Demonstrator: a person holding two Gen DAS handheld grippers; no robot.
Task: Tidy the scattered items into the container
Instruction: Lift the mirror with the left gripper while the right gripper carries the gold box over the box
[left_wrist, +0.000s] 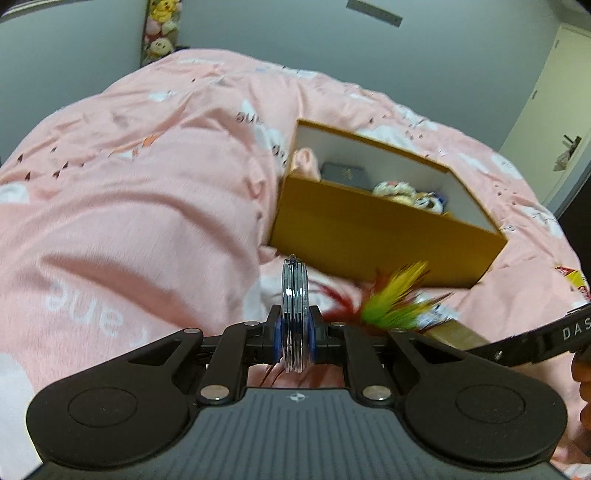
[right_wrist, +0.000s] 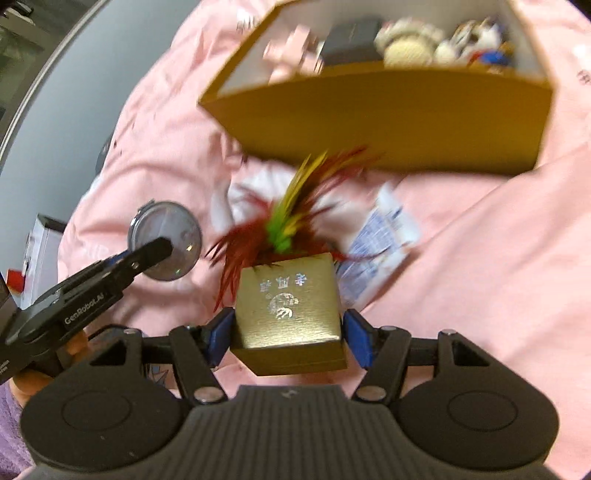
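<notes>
My left gripper (left_wrist: 295, 325) is shut on a round clear disc case (left_wrist: 294, 295) and holds it on edge above the pink bedding. That disc (right_wrist: 173, 229) also shows in the right wrist view, at the left. My right gripper (right_wrist: 286, 328) is shut on a small gold box (right_wrist: 288, 310) with silver print, lifted off the bed. Red, yellow and green feathers (right_wrist: 291, 221) stick out past the box's far end. Just beyond stands the open mustard-brown container (right_wrist: 388, 122), (left_wrist: 369, 236), which holds a dark case, plush toys and a pink item.
A blue-and-white packet (right_wrist: 384, 243) lies on the pink quilt (left_wrist: 129, 206) between the gold box and the container. A red-and-yellow packet (left_wrist: 570, 280) sits at the bed's right edge. Plush toys (left_wrist: 160, 29) stand by the far wall, and a door (left_wrist: 554, 110) is at the right.
</notes>
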